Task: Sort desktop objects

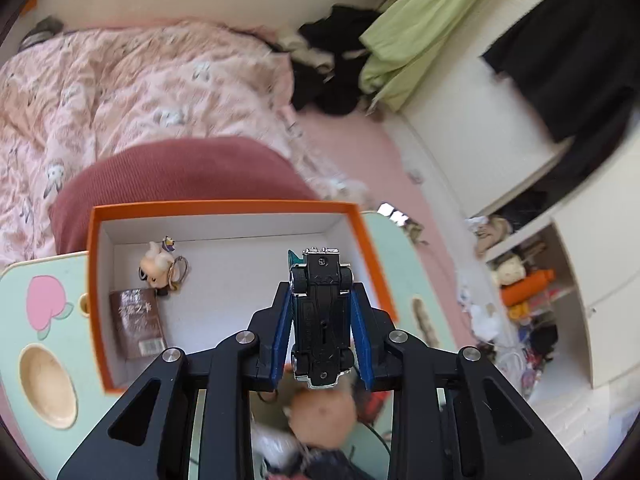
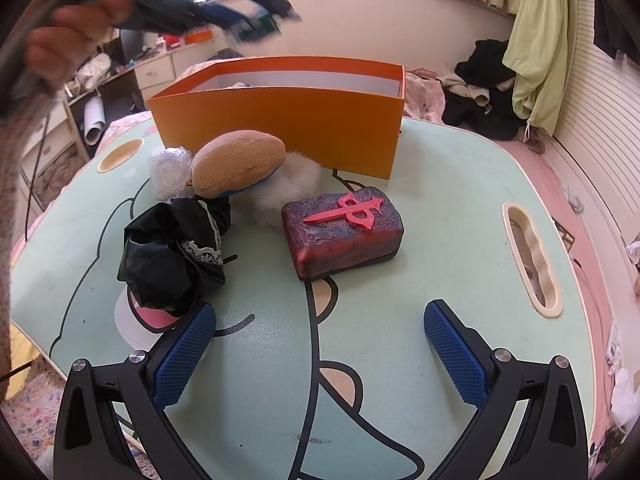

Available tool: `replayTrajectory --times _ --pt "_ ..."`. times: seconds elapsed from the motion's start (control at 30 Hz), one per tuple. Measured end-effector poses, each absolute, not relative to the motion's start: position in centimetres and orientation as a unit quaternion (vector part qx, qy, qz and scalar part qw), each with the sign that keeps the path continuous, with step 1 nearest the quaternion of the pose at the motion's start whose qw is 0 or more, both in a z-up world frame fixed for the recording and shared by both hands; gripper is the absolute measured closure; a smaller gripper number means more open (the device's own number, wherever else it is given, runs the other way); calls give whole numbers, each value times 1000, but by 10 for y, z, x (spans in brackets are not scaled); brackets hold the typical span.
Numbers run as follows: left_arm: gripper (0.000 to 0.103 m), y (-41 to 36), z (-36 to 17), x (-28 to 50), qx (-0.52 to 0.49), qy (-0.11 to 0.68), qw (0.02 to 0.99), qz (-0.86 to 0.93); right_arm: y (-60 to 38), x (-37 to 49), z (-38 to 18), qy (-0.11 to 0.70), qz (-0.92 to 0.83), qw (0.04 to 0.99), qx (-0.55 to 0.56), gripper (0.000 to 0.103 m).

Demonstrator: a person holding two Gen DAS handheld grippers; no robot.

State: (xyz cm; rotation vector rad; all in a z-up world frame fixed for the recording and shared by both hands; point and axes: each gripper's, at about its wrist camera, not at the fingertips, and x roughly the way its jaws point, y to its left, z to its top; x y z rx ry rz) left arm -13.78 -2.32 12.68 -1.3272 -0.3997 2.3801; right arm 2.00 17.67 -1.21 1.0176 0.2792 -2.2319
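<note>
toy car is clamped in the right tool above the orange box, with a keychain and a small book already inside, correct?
Not quite: the left tool clamps the toy car, as the left wrist view shows. The right tool is open. The orange box, keychain and small book are as stated.

pink floral quilt [image 1: 132, 80] on bed | green cloth [image 1: 416, 28] hanging | black clothes pile [image 2: 480, 92] beside it

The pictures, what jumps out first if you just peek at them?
Probably the big orange box at the far side of the mint-green table, bright against everything else. Next, the little toy car pinched upside down in the left gripper, held over the box's near right part. On the table in front of the box sits a dark red case with a pink emblem, just ahead of the open right gripper.
</note>
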Motion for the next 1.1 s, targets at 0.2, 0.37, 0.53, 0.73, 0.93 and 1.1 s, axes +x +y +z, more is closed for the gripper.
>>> replayTrajectory --times 0.2,0.37,0.53,0.73,0.93,1.1 --pt "73 -43 111 -80 -465 -123 179 858 177 20 -12 108 -853 331 389 0" --pt "73 -61 58 -60 -481 -116 127 860 177 20 -12 108 -853 332 389 0" --pt "70 -68 12 -60 -503 -160 122 841 179 19 -12 109 -853 332 388 0" --pt "33 -63 21 -45 -442 -188 129 868 179 19 -12 109 -853 332 388 0" --pt "27 -73 30 -16 -434 -150 31 888 179 19 -12 109 -853 333 388 0" --pt "27 -53 24 19 -417 -75 -13 906 179 19 -12 109 -852 333 388 0"
